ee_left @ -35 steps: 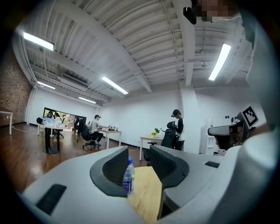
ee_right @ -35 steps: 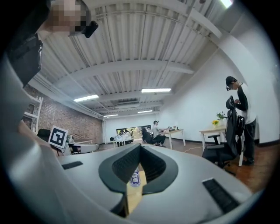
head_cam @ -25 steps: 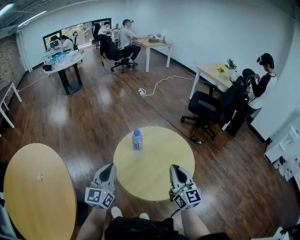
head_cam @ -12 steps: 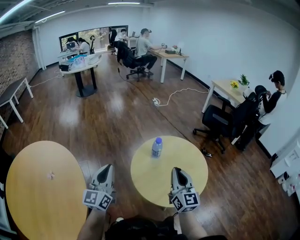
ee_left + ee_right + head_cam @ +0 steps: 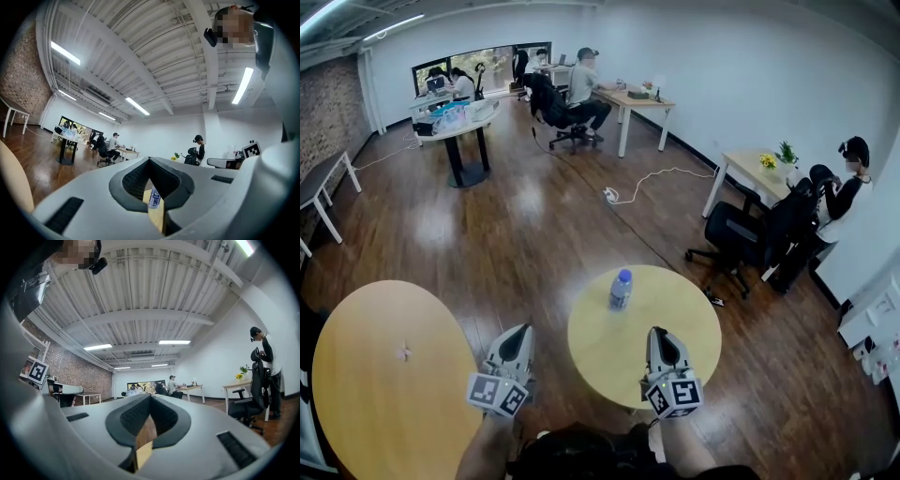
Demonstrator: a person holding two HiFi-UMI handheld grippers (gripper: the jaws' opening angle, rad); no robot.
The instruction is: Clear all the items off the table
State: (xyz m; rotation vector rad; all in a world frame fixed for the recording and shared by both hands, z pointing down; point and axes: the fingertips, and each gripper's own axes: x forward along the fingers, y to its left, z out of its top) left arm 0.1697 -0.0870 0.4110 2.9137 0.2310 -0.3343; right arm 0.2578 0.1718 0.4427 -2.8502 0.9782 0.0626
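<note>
A clear water bottle with a blue cap [image 5: 621, 289] stands upright near the far edge of the small round yellow table [image 5: 675, 319]. My left gripper [image 5: 522, 329] is shut and empty, hanging over the floor just left of that table. In the left gripper view the bottle [image 5: 154, 198] shows small and far off through the gap below the shut left gripper [image 5: 150, 159]. My right gripper [image 5: 657, 332] is over the table's near part, well short of the bottle. The right gripper [image 5: 150, 396] has its jaws together with nothing between them.
A larger oval yellow table [image 5: 375, 375] lies at the near left. Black office chairs [image 5: 733, 234] and a desk with a plant [image 5: 750, 169] stand to the right, with a seated person [image 5: 839, 202]. A white cable [image 5: 647, 178] runs across the wooden floor.
The round table and bottle have shifted right in the head view. My left gripper now sits off the table's left edge. Both grippers stay shut.
</note>
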